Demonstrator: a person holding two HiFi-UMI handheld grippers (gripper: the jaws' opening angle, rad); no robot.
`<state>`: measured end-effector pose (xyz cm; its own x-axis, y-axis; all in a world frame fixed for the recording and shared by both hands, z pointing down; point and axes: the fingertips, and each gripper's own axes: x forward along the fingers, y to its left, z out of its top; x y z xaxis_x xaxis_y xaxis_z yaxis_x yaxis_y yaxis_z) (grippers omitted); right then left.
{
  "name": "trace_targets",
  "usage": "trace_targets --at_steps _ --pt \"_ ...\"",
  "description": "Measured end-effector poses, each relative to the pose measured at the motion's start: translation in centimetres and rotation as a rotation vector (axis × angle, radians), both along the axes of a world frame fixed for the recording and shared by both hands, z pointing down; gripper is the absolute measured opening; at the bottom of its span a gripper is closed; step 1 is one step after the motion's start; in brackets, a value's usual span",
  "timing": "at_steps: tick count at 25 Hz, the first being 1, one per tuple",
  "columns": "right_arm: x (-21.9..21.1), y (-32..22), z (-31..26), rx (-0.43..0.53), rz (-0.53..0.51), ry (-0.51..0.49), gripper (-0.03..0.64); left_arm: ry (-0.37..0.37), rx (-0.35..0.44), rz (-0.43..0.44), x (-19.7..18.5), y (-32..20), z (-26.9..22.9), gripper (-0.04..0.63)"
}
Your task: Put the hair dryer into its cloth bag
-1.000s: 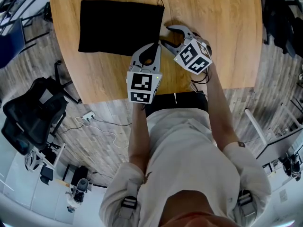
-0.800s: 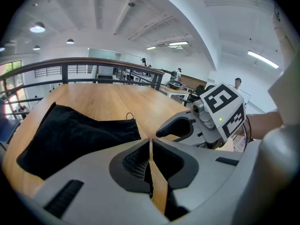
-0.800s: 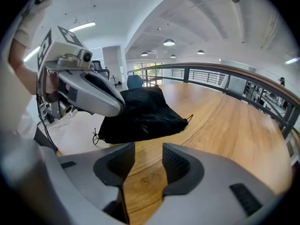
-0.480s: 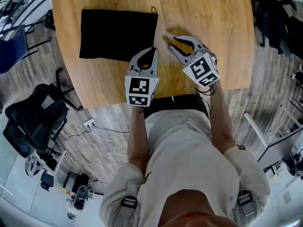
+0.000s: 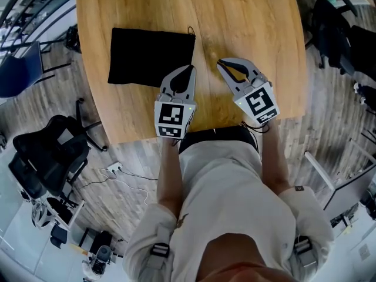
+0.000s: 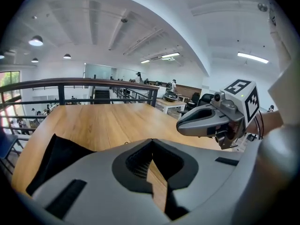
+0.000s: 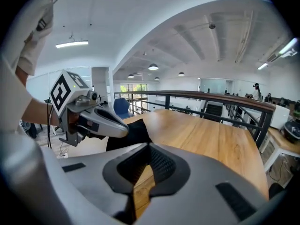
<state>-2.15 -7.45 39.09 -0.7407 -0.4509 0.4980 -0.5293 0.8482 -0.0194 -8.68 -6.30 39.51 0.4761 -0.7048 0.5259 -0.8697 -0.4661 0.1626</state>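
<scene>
The black cloth bag (image 5: 151, 57) lies flat on the round wooden table (image 5: 247, 22), its drawstring corner toward the middle. No hair dryer shows in any view. My left gripper (image 5: 188, 69) hovers just near of the bag's right end, shut and holding nothing. My right gripper (image 5: 222, 64) hangs to its right over bare wood; its jaws have just been closing, with nothing between them. In the left gripper view the bag (image 6: 51, 161) is low left and the right gripper (image 6: 183, 124) is at right. In the right gripper view the bag (image 7: 132, 131) lies beyond the left gripper (image 7: 123, 131).
The table's near edge (image 5: 205, 128) runs just below both grippers. On the floor stand a black office chair (image 5: 47, 157) and a blue chair (image 5: 20, 75) at left, and dark chairs (image 5: 335, 34) at right. A railing (image 7: 225, 102) borders the table's far side.
Both grippers have risen and drawn back from the bag's drawstring corner toward the person. The right gripper's jaws went from wide open to shut. The bag lies as before.
</scene>
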Motion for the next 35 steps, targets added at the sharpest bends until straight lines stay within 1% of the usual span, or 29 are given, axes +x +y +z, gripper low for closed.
trace_targets --at_steps 3,9,14,19,35 --pt "0.5 -0.1 -1.5 0.017 0.028 -0.016 0.023 0.005 0.035 0.006 -0.1 -0.4 -1.6 0.018" --pt "0.7 0.4 -3.3 0.026 0.055 -0.046 0.021 0.013 0.065 0.02 -0.4 -0.1 -3.6 0.018" --pt "0.3 1.9 -3.5 0.007 0.069 -0.068 0.021 0.028 0.056 0.035 -0.2 0.9 -3.8 0.018" --pt "0.0 2.6 -3.3 -0.008 0.084 -0.081 0.02 0.027 0.054 0.039 -0.2 1.4 -3.8 0.018" --pt "-0.9 2.4 -3.4 -0.005 0.068 -0.061 0.02 0.031 0.043 0.033 -1.0 1.6 -3.6 0.018"
